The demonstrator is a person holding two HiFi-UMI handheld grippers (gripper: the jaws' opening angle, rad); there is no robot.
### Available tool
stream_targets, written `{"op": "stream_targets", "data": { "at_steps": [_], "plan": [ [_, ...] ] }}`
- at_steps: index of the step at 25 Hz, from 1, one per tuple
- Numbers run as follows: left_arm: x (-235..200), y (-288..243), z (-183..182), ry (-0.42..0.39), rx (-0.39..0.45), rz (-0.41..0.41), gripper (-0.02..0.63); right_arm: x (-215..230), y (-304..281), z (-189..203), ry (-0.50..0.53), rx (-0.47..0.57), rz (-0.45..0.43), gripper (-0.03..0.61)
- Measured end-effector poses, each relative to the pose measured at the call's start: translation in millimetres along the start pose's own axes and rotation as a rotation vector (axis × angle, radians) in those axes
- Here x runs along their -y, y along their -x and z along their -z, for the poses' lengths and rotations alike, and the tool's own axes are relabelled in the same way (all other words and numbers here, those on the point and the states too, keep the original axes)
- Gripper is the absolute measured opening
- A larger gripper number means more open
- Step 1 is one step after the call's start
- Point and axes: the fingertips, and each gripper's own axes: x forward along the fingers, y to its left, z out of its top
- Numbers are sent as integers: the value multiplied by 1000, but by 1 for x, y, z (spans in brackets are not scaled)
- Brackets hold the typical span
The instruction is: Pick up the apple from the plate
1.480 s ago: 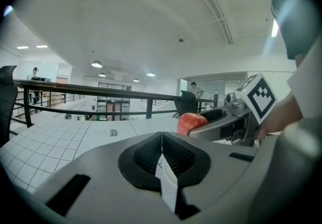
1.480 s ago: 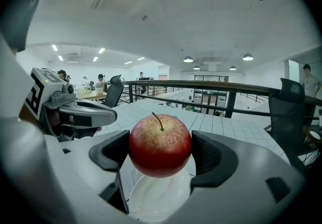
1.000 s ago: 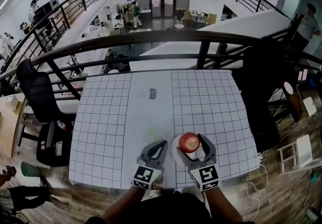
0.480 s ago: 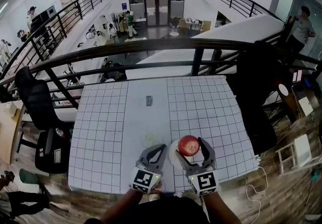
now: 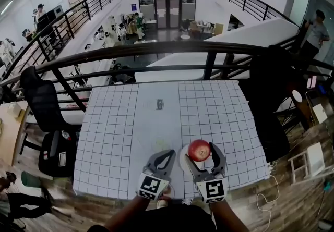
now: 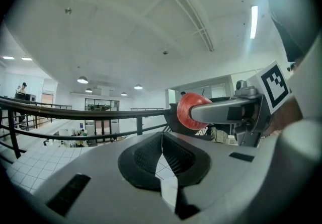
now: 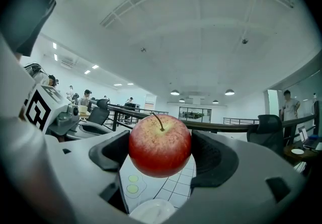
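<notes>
A red apple (image 5: 199, 150) is held up off the white plate (image 5: 183, 157), with my right gripper (image 5: 201, 156) shut on it. In the right gripper view the apple (image 7: 160, 145) fills the gap between the jaws, stem up, and the plate (image 7: 151, 212) lies below. My left gripper (image 5: 162, 158) hovers just left of the plate with nothing in it. In the left gripper view its jaws (image 6: 162, 157) meet, and the apple (image 6: 191, 110) shows to the right behind the other gripper's finger.
The table (image 5: 120, 132) carries a white cloth with a black grid. A small label (image 5: 159, 104) lies at its middle. A black railing (image 5: 156, 48) runs along the far edge. An office chair (image 5: 39, 100) stands to the left, a dark chair (image 5: 274, 100) to the right.
The apple stays in my right gripper's grip and has lifted slightly off the plate. The head view has shifted a little; the left gripper keeps its place.
</notes>
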Motion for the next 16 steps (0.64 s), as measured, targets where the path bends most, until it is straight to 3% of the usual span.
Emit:
{"op": "stream_targets", "data": {
  "at_steps": [16],
  "plan": [
    [12, 10, 6, 20, -9, -10, 23, 0, 16, 10, 13, -12, 13, 377]
  ]
}}
